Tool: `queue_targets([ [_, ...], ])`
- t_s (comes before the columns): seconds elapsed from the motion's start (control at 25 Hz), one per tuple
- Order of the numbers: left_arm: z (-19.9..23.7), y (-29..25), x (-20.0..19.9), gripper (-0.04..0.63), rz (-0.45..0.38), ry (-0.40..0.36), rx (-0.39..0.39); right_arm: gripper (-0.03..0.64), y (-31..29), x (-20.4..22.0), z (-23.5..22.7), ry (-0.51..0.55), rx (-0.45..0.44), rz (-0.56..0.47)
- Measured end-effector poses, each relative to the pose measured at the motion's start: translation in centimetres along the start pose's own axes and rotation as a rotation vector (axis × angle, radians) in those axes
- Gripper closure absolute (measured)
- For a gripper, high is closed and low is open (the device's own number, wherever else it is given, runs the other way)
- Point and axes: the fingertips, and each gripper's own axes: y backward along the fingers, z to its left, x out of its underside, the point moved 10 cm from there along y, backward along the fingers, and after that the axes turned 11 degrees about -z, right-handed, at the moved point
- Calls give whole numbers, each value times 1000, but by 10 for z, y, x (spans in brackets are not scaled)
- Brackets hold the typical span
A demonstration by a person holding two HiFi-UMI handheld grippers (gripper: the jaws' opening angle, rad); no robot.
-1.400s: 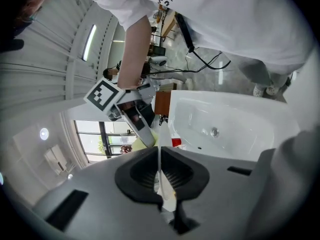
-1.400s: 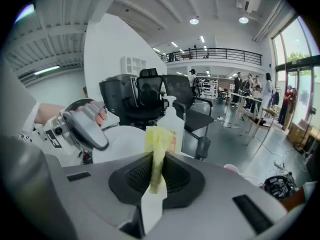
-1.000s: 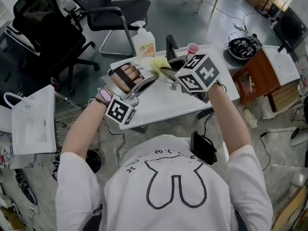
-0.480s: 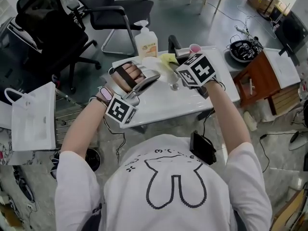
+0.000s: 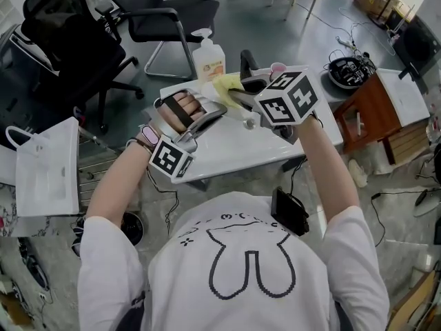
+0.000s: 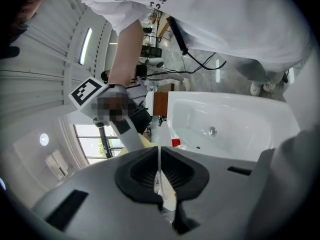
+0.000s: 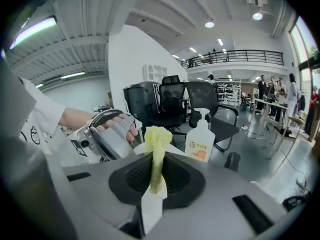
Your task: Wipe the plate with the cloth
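Observation:
In the head view the white plate (image 5: 209, 88) is held up over the white table (image 5: 227, 143). My left gripper (image 5: 218, 104) is shut on its rim; the left gripper view shows the plate (image 6: 159, 170) edge-on between the closed pads. My right gripper (image 5: 236, 96) is shut on the yellow cloth (image 5: 227, 86), which rests against the plate's face. In the right gripper view the cloth (image 7: 157, 151) stands bunched between the jaws, with the plate (image 7: 175, 149) just behind it and the left gripper (image 7: 107, 136) at the left.
A soap pump bottle (image 5: 207, 57) and a pink cup (image 5: 277, 67) stand at the table's far edge. Black office chairs (image 5: 148, 16) are beyond it. A wooden side table (image 5: 372, 109) is at the right, a white bag (image 5: 48, 167) on the floor at the left.
The right gripper with the cloth drew right and away from the plate, then came back left onto it, ending slightly higher. The left gripper and the plate stayed put.

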Motion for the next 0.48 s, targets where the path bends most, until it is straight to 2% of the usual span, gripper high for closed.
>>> queue_targets([
  [0.2, 2, 0, -5, 574, -17, -41, 14, 566, -17, -3, 14, 110, 1, 61],
  [0.48, 5, 2, -6, 572, -18, -58, 7, 566, -32, 4, -3, 122, 110, 101],
])
